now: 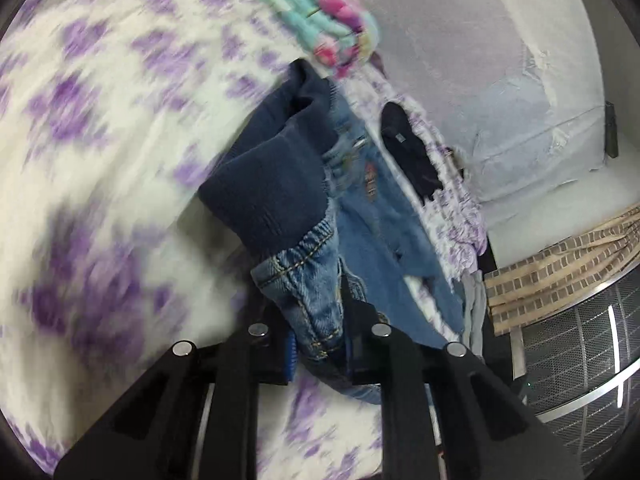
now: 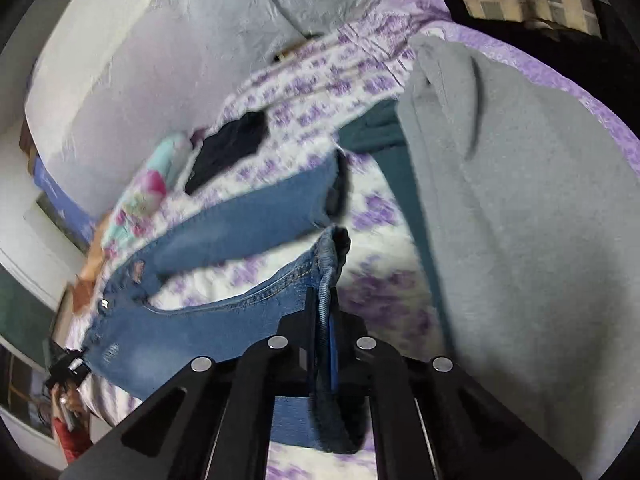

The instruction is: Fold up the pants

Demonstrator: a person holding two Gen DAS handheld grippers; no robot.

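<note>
The pants are blue jeans (image 1: 384,240) with a dark navy ribbed waistband (image 1: 276,184). My left gripper (image 1: 320,316) is shut on the gathered denim just under the waistband and holds it above the bed. In the right wrist view the jeans (image 2: 224,316) stretch out to the left with the two legs spread apart. My right gripper (image 2: 326,320) is shut on the hem end of one leg. The other leg (image 2: 260,216) hangs free beyond it.
The bed has a white sheet with purple flowers (image 1: 100,140). A grey garment (image 2: 520,220) lies at the right, a dark teal one (image 2: 376,132) beside it. A small black garment (image 2: 232,148) and a teal-pink fleece (image 1: 328,20) lie on the bed. A white wall (image 2: 160,60) is behind.
</note>
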